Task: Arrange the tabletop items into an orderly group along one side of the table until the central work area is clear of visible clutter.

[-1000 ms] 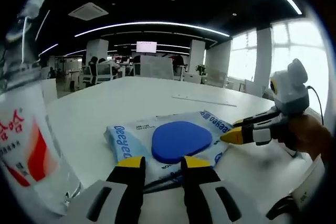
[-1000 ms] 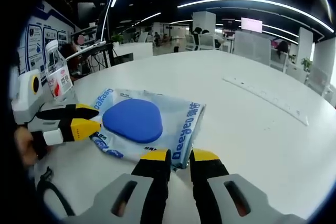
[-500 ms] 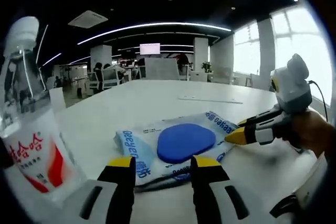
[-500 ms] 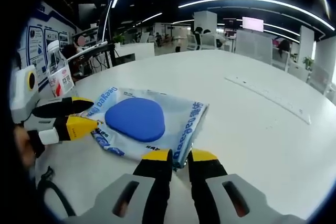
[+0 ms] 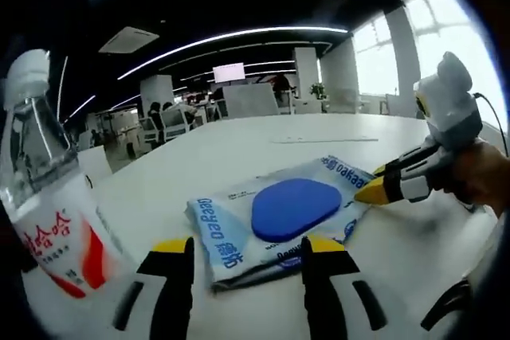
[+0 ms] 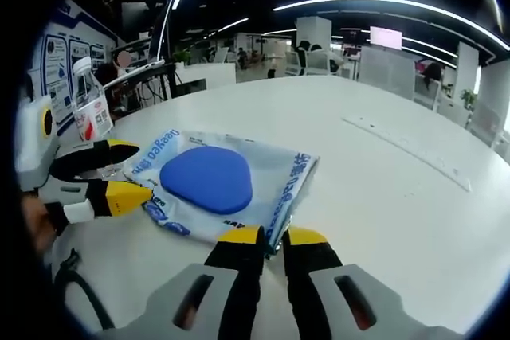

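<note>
The packet with the blue oval on it looks light, soft and floppy, probably slick plastic — best taken by a flat edge or corner, not the middle. It lies on the white bench just ahead of both tools. The right tool reaches in low, jaws nearly closed on the packet's near corner. The left tool hovers low with jaws wide apart, holding nothing — a water bottle stands close to its left.

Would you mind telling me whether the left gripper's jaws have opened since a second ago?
Yes. The left gripper has spread its jaws: earlier they pinched the near edge of the wipes pack; now they stand apart, clear of that edge on the table.
</note>
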{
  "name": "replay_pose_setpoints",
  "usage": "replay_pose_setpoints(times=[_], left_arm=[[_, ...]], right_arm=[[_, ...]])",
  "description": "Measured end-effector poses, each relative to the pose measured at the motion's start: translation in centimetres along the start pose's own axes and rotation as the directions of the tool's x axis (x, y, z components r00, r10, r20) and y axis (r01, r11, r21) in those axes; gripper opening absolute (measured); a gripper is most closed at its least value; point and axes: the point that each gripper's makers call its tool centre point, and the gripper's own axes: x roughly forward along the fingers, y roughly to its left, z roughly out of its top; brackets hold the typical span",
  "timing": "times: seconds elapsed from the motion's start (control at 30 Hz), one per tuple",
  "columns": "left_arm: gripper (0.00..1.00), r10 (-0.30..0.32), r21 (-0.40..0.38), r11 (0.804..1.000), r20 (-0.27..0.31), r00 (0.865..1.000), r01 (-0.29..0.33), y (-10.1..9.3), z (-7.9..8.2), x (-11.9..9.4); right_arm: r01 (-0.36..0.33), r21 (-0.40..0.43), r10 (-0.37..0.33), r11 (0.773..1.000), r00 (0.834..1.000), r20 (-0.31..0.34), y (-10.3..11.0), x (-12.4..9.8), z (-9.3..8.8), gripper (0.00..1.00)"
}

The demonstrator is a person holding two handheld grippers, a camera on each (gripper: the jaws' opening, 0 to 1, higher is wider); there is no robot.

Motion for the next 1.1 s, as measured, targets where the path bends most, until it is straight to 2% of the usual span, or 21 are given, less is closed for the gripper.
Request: replay_pose_setpoints(times=[0.03, 0.07, 0.17, 0.27, 0.3, 0.4, 0.43, 0.53, 0.57, 0.63, 0.83, 1.1], left_arm=[[0.56, -0.03, -0.034, 0.999, -0.015, 0.999, 0.03, -0.4, -0.2, 0.3], [0.57, -0.035, -0.069, 0.997, -0.038, 0.999, 0.032, -0.5, -0.5, 0.5], [0.56, -0.052, -0.095, 0.994, -0.059, 0.997, 0.046, -0.6, -0.7, 1.1], [0.51, -0.09, -0.141, 0.987, -0.074, 0.993, 0.079, -1.0, -1.2, 1.2], [0.47, -0.13, -0.17, 0.979, -0.078, 0.988, 0.115, -1.5, -1.3, 1.3], [0.41, -0.128, -0.15, 0.982, -0.066, 0.99, 0.117, -1.2, -0.9, 1.5], [0.38, -0.138, -0.157, 0.979, -0.043, 0.99, 0.13, -1.3, -0.6, 1.6], [0.18, -0.106, -0.128, 0.986, -0.024, 0.994, 0.102, -0.7, -0.4, 1.5], [0.13, -0.124, -0.087, 0.989, -0.003, 0.992, 0.123, -0.7, -0.1, 1.6], [0.04, -0.119, -0.103, 0.988, -0.002, 0.993, 0.119, -0.3, -0.1, 1.5], [0.0, -0.122, -0.018, 0.992, 0.014, 0.992, 0.122, -0.4, 0.0, 1.4], [0.0, -0.134, -0.022, 0.991, 0.03, 0.99, 0.135, -0.3, 0.6, 1.5]], right_arm=[[0.001, -0.003, -0.001, 1.0, 1.0, -0.002, 0.0, 0.0, 0.0, 0.07], [0.002, -0.004, -0.002, 1.0, 1.0, -0.003, -0.3, 0.1, 0.1, 0.07], [0.003, -0.003, -0.003, 1.0, 1.0, -0.005, -0.3, 0.0, 0.0, 0.07], [0.005, -0.008, -0.005, 1.0, 1.0, -0.008, -0.2, 0.0, 0.0, 0.07], [0.005, -0.008, -0.005, 1.0, 1.0, -0.008, -0.2, 0.0, 0.0, 0.06], [0.006, -0.009, -0.006, 1.0, 1.0, -0.008, -0.2, 0.0, 0.0, 0.05], [0.008, -0.013, -0.008, 1.0, 1.0, -0.009, -0.3, 0.0, 0.0, 0.05], [0.011, -0.014, -0.011, 1.0, 1.0, -0.009, -0.4, 0.0, 0.0, 0.04], [0.012, -0.016, -0.012, 1.0, 1.0, -0.01, -0.4, 0.0, 0.0, 0.04], [0.011, -0.014, -0.012, 1.0, 1.0, -0.012, -0.3, -0.1, 0.0, 0.03], [0.019, -0.02, -0.019, 1.0, 1.0, -0.013, -0.1, -0.1, 0.1, 0.01], [0.02, -0.019, -0.02, 1.0, 1.0, -0.006, 0.2, -0.3, 0.3, 0.0]])
